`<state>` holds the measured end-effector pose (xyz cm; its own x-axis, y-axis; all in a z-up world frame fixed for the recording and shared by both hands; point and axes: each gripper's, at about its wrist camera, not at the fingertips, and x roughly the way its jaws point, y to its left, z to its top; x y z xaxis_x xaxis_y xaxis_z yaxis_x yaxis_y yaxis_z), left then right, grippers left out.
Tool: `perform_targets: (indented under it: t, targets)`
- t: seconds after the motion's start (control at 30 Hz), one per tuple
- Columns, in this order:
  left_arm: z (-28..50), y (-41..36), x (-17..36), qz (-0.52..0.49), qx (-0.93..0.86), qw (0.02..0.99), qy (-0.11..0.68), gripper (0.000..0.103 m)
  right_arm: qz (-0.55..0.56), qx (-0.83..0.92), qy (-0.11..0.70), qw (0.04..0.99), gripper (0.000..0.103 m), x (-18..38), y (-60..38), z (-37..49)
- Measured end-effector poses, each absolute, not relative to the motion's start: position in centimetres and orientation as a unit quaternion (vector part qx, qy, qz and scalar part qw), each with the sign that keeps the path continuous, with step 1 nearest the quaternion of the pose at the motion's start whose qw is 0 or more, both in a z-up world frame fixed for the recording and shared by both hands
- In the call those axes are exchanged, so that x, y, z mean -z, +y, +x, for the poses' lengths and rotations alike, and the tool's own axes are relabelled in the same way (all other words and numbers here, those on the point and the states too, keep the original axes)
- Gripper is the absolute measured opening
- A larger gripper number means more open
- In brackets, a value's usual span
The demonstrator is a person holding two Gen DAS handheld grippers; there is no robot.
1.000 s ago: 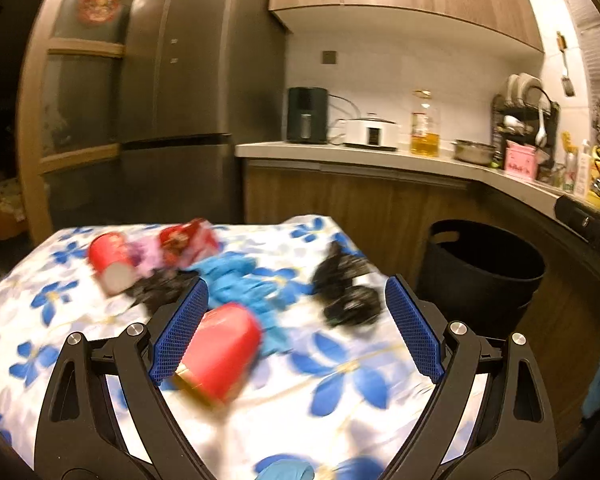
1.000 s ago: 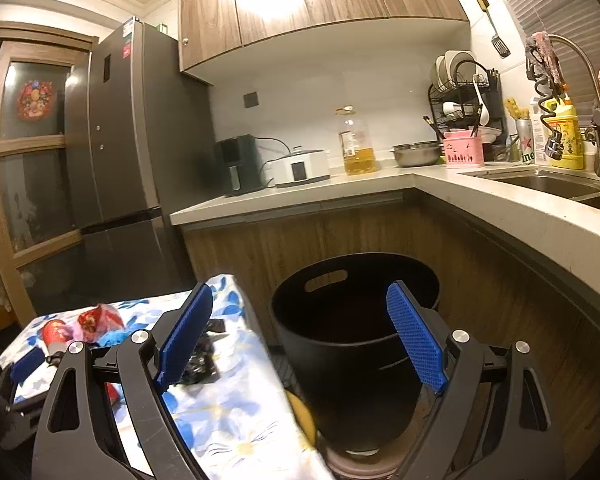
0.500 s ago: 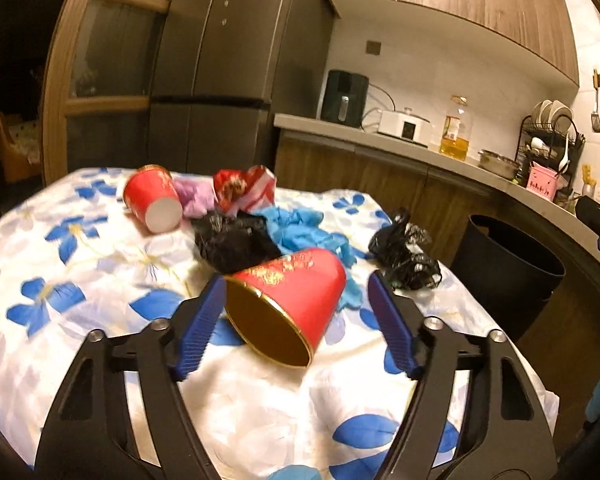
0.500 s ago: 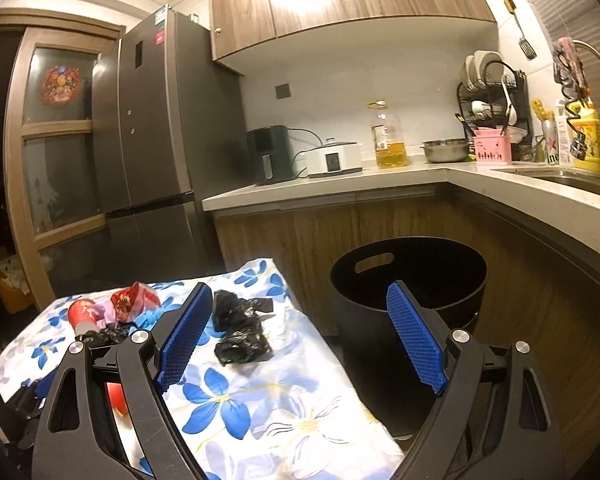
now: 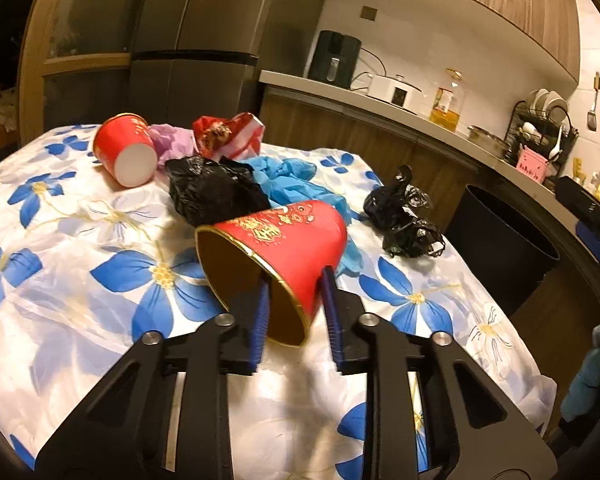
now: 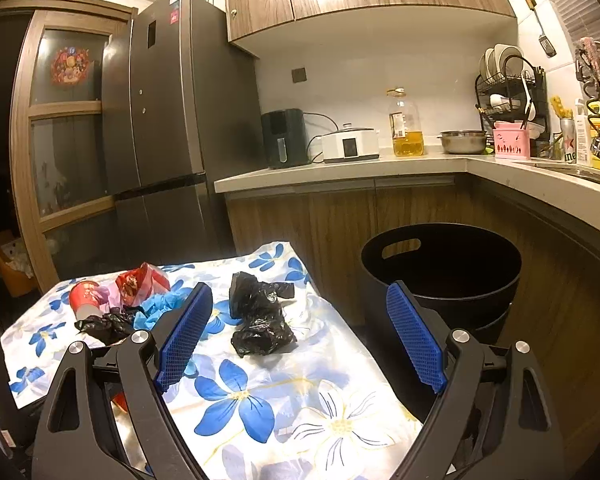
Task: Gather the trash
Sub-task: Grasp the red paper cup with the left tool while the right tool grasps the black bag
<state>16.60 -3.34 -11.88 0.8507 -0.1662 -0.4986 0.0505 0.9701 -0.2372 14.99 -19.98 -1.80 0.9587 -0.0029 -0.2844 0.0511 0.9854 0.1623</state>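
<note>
A red paper cup [image 5: 284,236] lies on its side on the flowered tablecloth [image 5: 60,280], mouth toward me. My left gripper [image 5: 294,276] is closing on its wall at the rim, one finger inside the mouth and the other against the outside. My right gripper [image 6: 300,290] hangs open over the table's right end, nothing between its fingers, with a crumpled black bag [image 6: 260,316] just beyond it. Further back lie a second red cup [image 5: 124,152], another black bag [image 5: 216,188], blue gloves [image 5: 292,180], a red wrapper [image 5: 228,132] and a purple scrap [image 5: 168,140].
A black bin [image 6: 440,264] with handle cut-outs stands on the floor right of the table, against the wooden counter cabinets [image 6: 340,216]. A tall dark fridge [image 6: 172,120] rises behind the table. The counter carries appliances, an oil bottle and a dish rack.
My left gripper moved forward and down to the near red cup, and its jaws narrowed from wide apart to around the cup's rim. The right view swung left from the bin toward the table.
</note>
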Motion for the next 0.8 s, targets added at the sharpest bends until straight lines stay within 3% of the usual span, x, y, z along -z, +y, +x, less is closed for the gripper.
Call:
perform_targets:
  t: [0.2, 0.8]
  targets:
    - [17.0, -3.6, 12.3, -0.105, 0.066, 0.954, 0.274, 0.002, 0.085, 0.012, 0.153, 0.984, 0.086, 2.7, -19.6, 16.7]
    - [13.3, -3.3, 7.4, -0.080, 0.090, 0.976, 0.181, 0.002, 0.084, 0.030, 0.204, 0.975, 0.082, 6.5, -18.4, 24.3]
